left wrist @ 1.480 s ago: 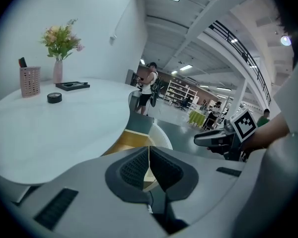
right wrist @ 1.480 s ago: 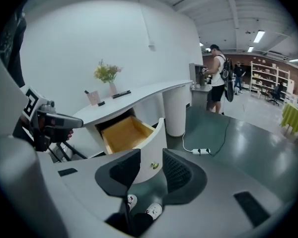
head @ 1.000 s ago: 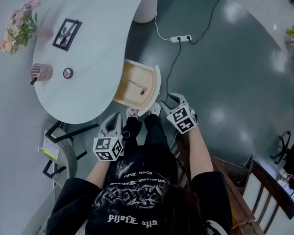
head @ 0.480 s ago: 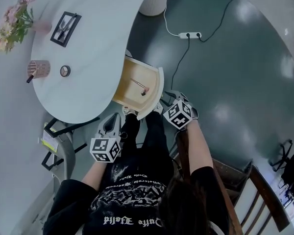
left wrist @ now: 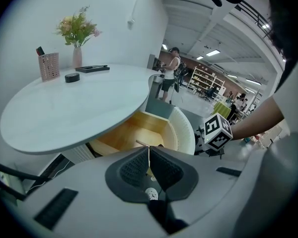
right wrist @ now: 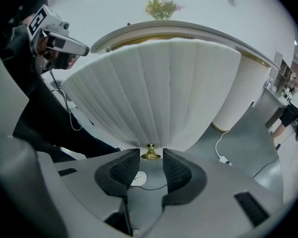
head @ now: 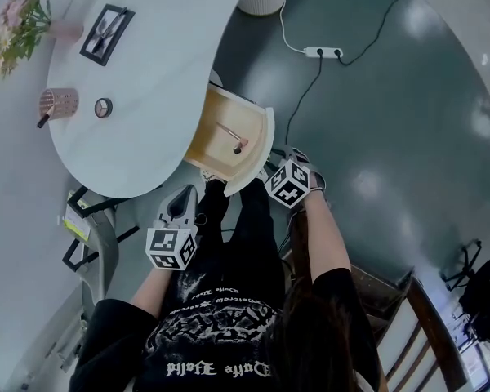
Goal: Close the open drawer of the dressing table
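**A:** How far along is the closing of the drawer?

**B:** Nothing of it is seen as done. In the head view, the drawer (head: 212,149) is pulled well out from under the white table (head: 147,64), toward 4 o'clock. Its wooden floor is bared, and a small pink-tipped stick (head: 237,145) is seen lying inside. The whole push inward is judged to be left.

**A:** Where are the grippers held?

**B:** The right gripper (head: 279,155) is held just beside the ribbed white drawer front (head: 260,149), at its 4 o'clock. The left gripper (head: 186,196) is kept apart from the drawer, at its 7 o'clock, above the person's legs.

**A:** What is shown by one view and not by another?

**B:** In the right gripper view, a brass knob (right wrist: 150,153) on the drawer front is shown between the tips of that gripper's fingers (right wrist: 125,168). Those fingers stand apart and are closing, and neither pad is pressed on the knob yet. In the head view that knob is hidden.

In the left gripper view, the left fingers (left wrist: 134,168) are seen pressed together with nothing between them. The drawer's inside is seen beyond them at 12 o'clock, and the right gripper at 3 o'clock.

Only in the head view is the whole layout given. Flowers (head: 12,31) are seen on the table at 10 o'clock, a pink pen cup (head: 57,103) at 9 o'clock, and a power strip (head: 322,52) on the floor at 1 o'clock.
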The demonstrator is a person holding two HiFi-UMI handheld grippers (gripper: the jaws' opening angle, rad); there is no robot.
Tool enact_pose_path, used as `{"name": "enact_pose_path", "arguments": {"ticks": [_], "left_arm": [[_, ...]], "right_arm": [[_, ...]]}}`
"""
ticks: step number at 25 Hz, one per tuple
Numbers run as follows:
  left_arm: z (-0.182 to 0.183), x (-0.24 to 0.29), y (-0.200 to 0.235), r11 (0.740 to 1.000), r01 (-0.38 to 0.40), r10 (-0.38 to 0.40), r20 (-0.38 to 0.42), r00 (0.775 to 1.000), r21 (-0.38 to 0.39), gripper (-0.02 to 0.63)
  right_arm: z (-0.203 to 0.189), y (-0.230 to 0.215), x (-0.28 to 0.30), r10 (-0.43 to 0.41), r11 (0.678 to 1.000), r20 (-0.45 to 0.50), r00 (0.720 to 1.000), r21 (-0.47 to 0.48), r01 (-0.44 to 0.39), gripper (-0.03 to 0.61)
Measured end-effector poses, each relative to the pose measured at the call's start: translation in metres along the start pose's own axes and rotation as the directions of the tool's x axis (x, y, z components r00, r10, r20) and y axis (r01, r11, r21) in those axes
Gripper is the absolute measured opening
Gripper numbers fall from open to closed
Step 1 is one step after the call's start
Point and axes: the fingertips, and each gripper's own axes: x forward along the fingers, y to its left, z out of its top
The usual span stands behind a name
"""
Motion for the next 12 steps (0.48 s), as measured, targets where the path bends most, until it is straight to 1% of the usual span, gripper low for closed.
{"name": "enact_pose_path", "arguments": {"ticks": [4, 12], "left_arm": [[-0.006, -0.002, -0.001, 1.000, 0.002, -0.002, -0.012, 1.000, 0.017, 0.026], [-0.013, -0.004, -0.001, 1.000, -0.003, 0.003, -0.015, 1.000, 0.002, 0.026]], "right_arm": [[0.001, 0.002, 0.008, 0.006, 1.000, 0.000, 1.000, 0.010, -0.006, 0.153], [0.000, 0.001, 0.011, 0.020, 1.000, 0.012, 1.000, -0.025, -0.019, 0.150]]}}
